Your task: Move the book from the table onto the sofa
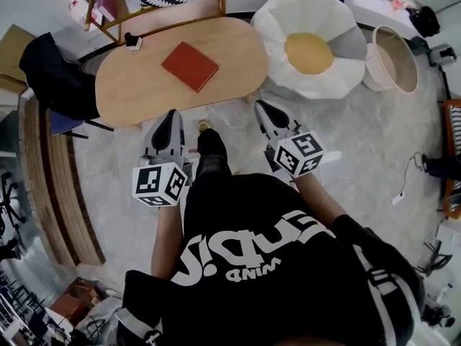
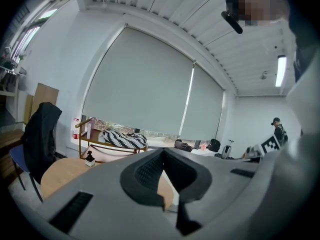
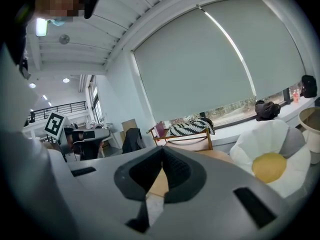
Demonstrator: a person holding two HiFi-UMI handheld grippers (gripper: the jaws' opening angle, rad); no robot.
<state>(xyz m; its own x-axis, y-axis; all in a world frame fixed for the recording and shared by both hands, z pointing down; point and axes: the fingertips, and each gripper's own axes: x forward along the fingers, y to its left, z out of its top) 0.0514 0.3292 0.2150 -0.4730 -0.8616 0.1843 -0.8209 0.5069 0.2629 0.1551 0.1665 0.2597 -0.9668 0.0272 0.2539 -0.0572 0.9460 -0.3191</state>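
Approach step: your left gripper (image 1: pixel 171 115) and right gripper (image 1: pixel 261 108), jaws pressed together on nothing, hang at frame centre just short of the oval worktop (image 1: pixel 126 89), where the red book (image 1: pixel 189 65) lies flat, well inside every edge. The next move probably calls for spread jaws and a reach over the near rim. Bare floor leads to the egg-shaped sofa (image 1: pixel 288 16) at upper right, while a jacket-draped chair (image 1: pixel 54 78) crowds the left end.
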